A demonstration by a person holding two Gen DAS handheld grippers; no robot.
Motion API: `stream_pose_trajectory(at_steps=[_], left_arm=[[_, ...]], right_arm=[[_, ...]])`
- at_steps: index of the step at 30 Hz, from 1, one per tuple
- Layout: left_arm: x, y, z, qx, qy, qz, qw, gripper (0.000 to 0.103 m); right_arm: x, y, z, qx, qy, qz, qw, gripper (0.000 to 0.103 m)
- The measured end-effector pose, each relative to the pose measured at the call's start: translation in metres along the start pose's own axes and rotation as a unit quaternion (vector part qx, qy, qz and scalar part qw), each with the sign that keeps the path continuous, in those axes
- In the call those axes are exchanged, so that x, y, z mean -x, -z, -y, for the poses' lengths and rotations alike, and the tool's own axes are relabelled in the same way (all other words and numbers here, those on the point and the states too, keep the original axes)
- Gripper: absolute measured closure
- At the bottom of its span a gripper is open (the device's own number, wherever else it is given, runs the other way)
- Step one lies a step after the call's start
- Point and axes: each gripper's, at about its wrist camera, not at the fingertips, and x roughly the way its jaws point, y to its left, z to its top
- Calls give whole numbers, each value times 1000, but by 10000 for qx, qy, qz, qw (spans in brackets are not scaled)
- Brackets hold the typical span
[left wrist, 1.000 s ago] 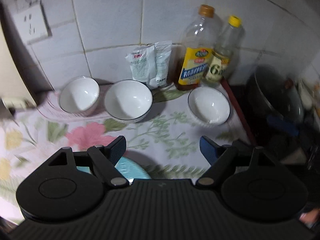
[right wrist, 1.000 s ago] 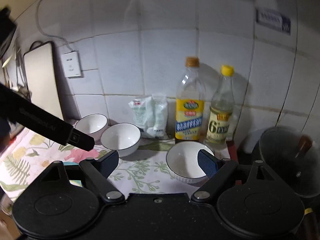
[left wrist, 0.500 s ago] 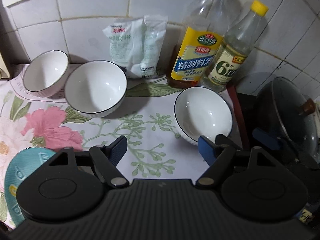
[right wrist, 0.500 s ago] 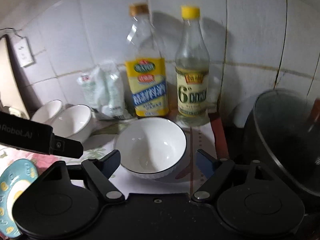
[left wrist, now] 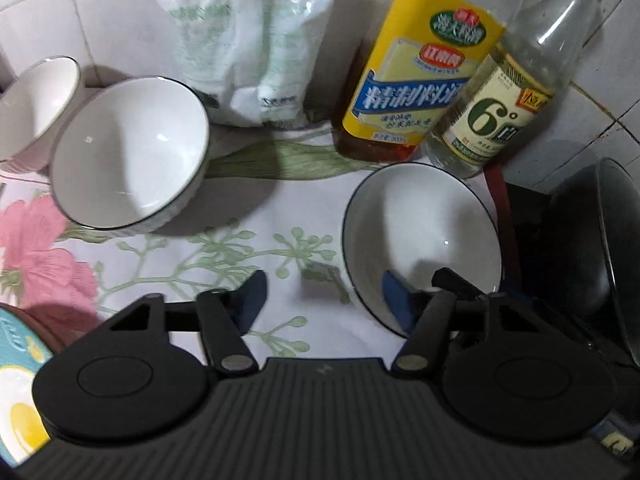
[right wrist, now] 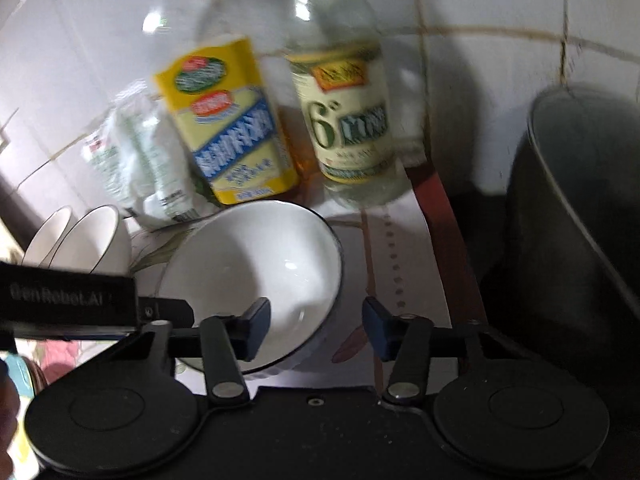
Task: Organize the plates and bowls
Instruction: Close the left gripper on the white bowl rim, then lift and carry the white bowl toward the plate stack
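A white bowl with a dark rim [left wrist: 424, 240] sits on the floral cloth in front of two bottles; it also shows in the right wrist view [right wrist: 256, 280]. My left gripper [left wrist: 324, 300] is open, its right finger inside the bowl's near-left rim. My right gripper [right wrist: 316, 324] is open and straddles the bowl's right rim, left finger inside, right finger outside. A second white bowl [left wrist: 128, 152] and a third [left wrist: 36, 104] stand to the left. A teal plate [left wrist: 18, 392] lies at the lower left.
An oil bottle [left wrist: 416, 76] and a vinegar bottle [left wrist: 508, 92] stand against the tiled wall, beside a white packet [left wrist: 256, 40]. A dark pot [right wrist: 576, 216] stands right of the cloth's red edge. The left gripper's body [right wrist: 68, 304] crosses the right wrist view.
Both grippers have moved forward and down to the right-hand bowl, and both have narrowed a little. The bowls have not moved.
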Motion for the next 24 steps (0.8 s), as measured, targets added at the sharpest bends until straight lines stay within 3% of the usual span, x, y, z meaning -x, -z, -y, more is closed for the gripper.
stream_pose_trajectory(at_steps=[4, 8, 14, 15, 18, 24], left_arm=[[-12, -1, 0, 185, 172, -144, 9996, 70], [-13, 1, 3, 182, 305, -198, 9992, 88], [-9, 8, 16, -282, -39, -323, 9991, 89], [-5, 8, 15, -195, -8, -327, 9993, 88], [7, 13, 14, -310, -48, -330, 9990, 89], [52, 31, 5, -462, 64, -132, 9988, 89]], right_arm=[[-6, -2, 6, -236, -89, -156, 9996, 77], [-6, -6, 0, -168, -62, -203, 9996, 78], [0, -9, -6, -122, 100, -219, 9996, 84], [5, -10, -11, -101, 211, -146, 9996, 85], [18, -13, -7, -529, 17, -58, 9986, 85], [55, -7, -18, -461, -24, -48, 9989, 85]])
